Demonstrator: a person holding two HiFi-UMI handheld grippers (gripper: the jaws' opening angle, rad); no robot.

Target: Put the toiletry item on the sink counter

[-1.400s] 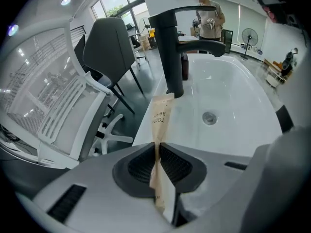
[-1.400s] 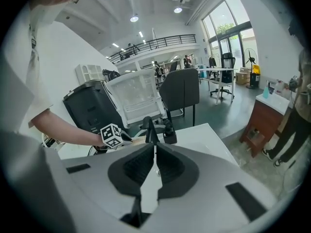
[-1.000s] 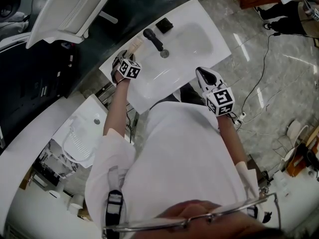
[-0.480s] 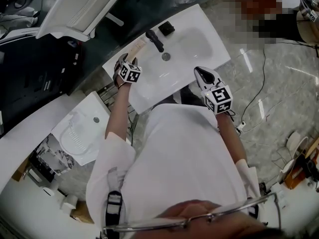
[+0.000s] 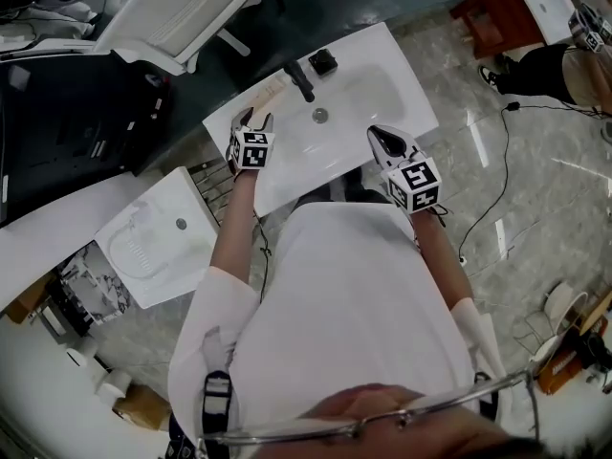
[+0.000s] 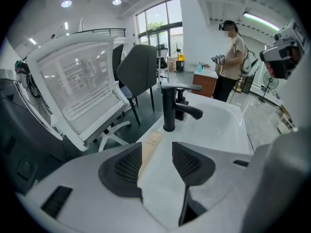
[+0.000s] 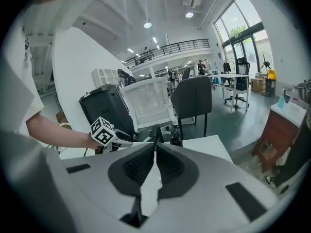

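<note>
partly hidden (lower end), tube (image 6: 152, 141) lies behind left gripper (image 6: 157, 152) fingers (image 6: 126, 167)

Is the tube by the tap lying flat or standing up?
Lying flat. The tube lies lengthwise on the white counter beside the black tap, and nothing holds it.

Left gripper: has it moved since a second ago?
Yes: the left gripper has drawn back from the faucet toward the sink's front edge; its tongs have just opened, clear of the tube on the counter.
</note>
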